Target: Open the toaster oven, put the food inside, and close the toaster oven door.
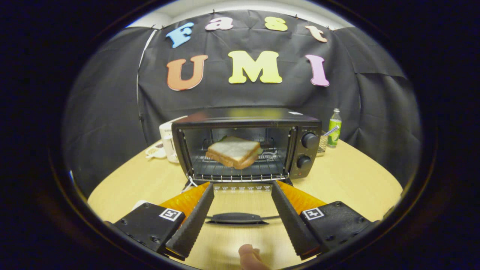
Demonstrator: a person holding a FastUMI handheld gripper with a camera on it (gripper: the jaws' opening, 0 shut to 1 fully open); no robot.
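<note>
Gripper view: the oven (245, 144) stands on the counter (348, 180) with its door (240, 204) dropped flat toward the camera. The sandwich (233, 151) already lies on the wire rack (240, 170) inside, a little tilted, well back from the rack's front edge. The tongs (243, 189) are spread wide and hold nothing; their tips reach to just short of the rack's front rail, and the door's glass lies between them. The door handle (237, 218) sits between the two fingers (193, 221), nearer the camera than the tips. A fingertip (248, 255) of the person shows below it.

What remains, as I judge it, is shutting the door. To do that well, draw the tongs back until the tips are under or around the handle, at its middle so the door does not twist. Then swing up along the hinge's arc rather than pushing straight in, which could slide the oven on the counter. Keep the tips clear of the rack and sandwich, and finish with a firm press so the door seats.
</note>
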